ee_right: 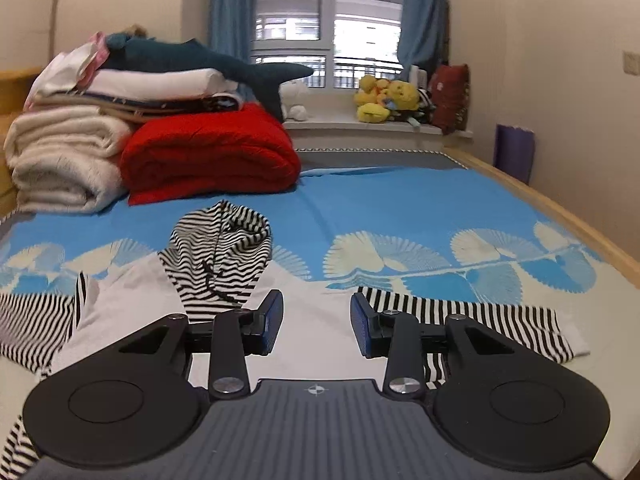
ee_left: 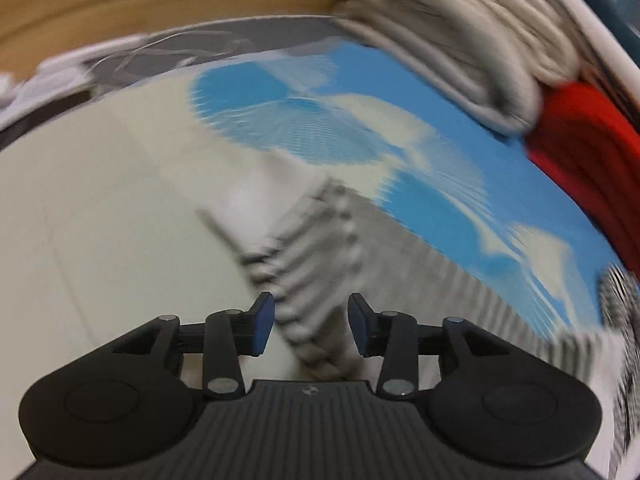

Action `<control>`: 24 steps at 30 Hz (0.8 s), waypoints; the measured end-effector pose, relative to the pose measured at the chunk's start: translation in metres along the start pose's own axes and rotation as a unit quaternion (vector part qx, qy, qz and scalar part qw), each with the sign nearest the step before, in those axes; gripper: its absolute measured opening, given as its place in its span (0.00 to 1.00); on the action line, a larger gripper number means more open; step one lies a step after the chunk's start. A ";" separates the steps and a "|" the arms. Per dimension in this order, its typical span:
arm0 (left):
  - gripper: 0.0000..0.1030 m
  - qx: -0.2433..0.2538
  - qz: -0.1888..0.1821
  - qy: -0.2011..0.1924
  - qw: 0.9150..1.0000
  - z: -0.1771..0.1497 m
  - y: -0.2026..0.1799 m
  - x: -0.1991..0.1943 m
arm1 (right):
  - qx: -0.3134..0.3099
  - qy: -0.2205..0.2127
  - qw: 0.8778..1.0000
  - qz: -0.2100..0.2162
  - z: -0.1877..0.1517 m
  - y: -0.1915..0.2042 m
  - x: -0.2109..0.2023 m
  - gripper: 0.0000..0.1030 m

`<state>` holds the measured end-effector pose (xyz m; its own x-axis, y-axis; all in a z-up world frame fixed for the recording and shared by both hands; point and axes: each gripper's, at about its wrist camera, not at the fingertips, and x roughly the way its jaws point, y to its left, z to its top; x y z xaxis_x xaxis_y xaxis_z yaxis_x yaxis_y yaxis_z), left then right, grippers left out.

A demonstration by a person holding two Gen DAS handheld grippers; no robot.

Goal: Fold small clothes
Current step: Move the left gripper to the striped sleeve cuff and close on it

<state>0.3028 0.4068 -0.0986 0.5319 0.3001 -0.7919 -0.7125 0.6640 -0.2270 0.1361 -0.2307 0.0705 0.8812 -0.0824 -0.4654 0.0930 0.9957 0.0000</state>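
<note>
Lying spread on the bed (ee_right: 440, 208), the striped hoodie (ee_right: 218, 252) is being approached by both half-open, empty tongs: left (ee_left: 311, 328), right (ee_right: 316, 326). Each sleeve should probably be pinched at its edge and kept flat while it's being folded inward.

Black-and-white striped hoodie (ee_right: 224, 248) (white body), blue fan-patterned sheet (ee_right: 400, 208), red blanket (ee_right: 208, 156).

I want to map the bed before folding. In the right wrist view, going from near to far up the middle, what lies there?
Right tool → white garment body → striped hood → red blanket → toy shark → window.
</note>
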 end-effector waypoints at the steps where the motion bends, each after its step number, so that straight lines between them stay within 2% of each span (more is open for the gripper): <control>1: 0.44 -0.010 0.007 -0.003 1.000 0.004 0.008 0.005 | -0.004 0.003 1.000 0.001 0.000 0.002 0.001 0.38; 3: 0.44 -0.021 0.004 -0.011 1.000 0.010 0.021 0.008 | -0.012 0.009 1.000 -0.001 0.001 0.006 0.004 0.38; 8: 0.43 -0.062 -0.031 -0.009 0.998 0.023 0.041 0.027 | -0.020 0.017 1.000 -0.009 0.002 0.012 0.011 0.38; 10: 0.41 -0.053 -0.029 -0.012 0.998 0.024 0.036 0.026 | -0.024 0.021 0.999 -0.013 0.002 0.015 0.014 0.38; 11: 0.30 -0.041 -0.026 -0.011 0.999 0.026 0.033 0.028 | -0.029 0.023 0.999 -0.014 0.002 0.017 0.015 0.38; 12: 0.12 -0.028 -0.021 -0.008 0.999 0.026 0.030 0.028 | -0.034 0.025 0.999 -0.015 0.002 0.019 0.017 0.38; 14: 0.09 -0.018 -0.011 -0.008 1.000 0.025 0.030 0.023 | -0.052 0.027 0.998 -0.018 -0.001 0.023 0.020 0.38; 15: 0.09 -0.019 0.010 -0.016 1.000 0.025 0.032 0.016 | -0.061 0.029 0.998 -0.019 -0.002 0.025 0.021 0.37; 17: 0.09 -0.034 0.071 -0.037 0.996 0.027 0.036 0.000 | -0.081 0.036 0.996 -0.022 -0.005 0.028 0.025 0.37; 18: 0.09 -0.052 0.083 -0.037 0.994 0.027 0.039 -0.006 | -0.087 0.040 0.995 -0.023 -0.006 0.029 0.027 0.37; 20: 0.10 -0.073 0.082 -0.014 0.994 0.024 0.041 -0.007 | -0.104 0.048 0.993 -0.023 -0.009 0.031 0.031 0.37; 21: 0.14 -0.083 0.071 0.001 0.994 0.023 0.042 -0.004 | -0.111 0.050 0.992 -0.024 -0.010 0.032 0.032 0.37; 22: 0.19 -0.092 0.064 0.012 0.994 0.023 0.044 -0.001 | -0.116 0.052 0.991 -0.026 -0.011 0.034 0.034 0.37; 23: 0.31 -0.102 0.058 0.020 0.993 0.022 0.047 0.003 | -0.119 0.054 0.991 -0.026 -0.012 0.034 0.036 0.37; 24: 0.34 -0.112 0.050 0.025 0.992 0.021 0.051 0.007 | -0.118 0.055 0.991 -0.026 -0.012 0.034 0.036 0.37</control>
<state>0.2793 0.4574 -0.1035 0.4335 0.3184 -0.8430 -0.8475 0.4619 -0.2614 0.1658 -0.1989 0.0430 0.8210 -0.1419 -0.5531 0.0144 0.9735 -0.2282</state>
